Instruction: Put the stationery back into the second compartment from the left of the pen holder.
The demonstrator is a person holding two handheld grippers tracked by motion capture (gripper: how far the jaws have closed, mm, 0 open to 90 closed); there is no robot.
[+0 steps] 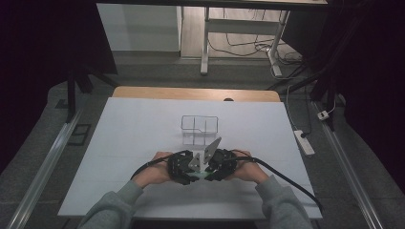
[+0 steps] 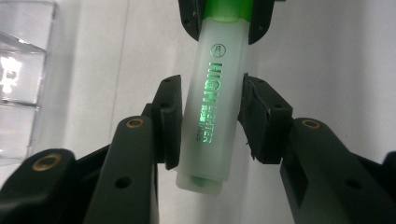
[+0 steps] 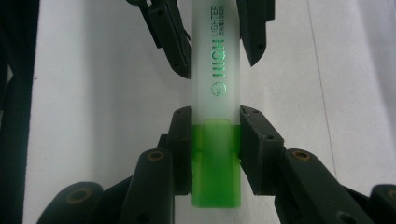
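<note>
Jaws, right gripper (image 3: pixel 215 135): clamped on the green cap end of the highlighter (image 3: pixel 217 116); we see both pads flat against the cap's sides
Jaws, left gripper (image 2: pixel 208 123): around the frosted barrel; we see the left pad touching it, and we cannot tell whether the right pad touches
Highlighter position: held off the surface (image 1: pixel 124 129), spanning between the two grippers, its printed "HIGH LIGHTER" side facing the cameras
Gripper arrangement: in the high view we see the left gripper (image 1: pixel 184 167) and right gripper (image 1: pixel 217 166) facing each other, nearly touching, at the near middle of the white surface
Hands: one behind each gripper, grey sleeves entering from the bottom edge
Clear organiser (image 1: pixel 199 128): standing on the surface just beyond the grippers, apart from them
</note>
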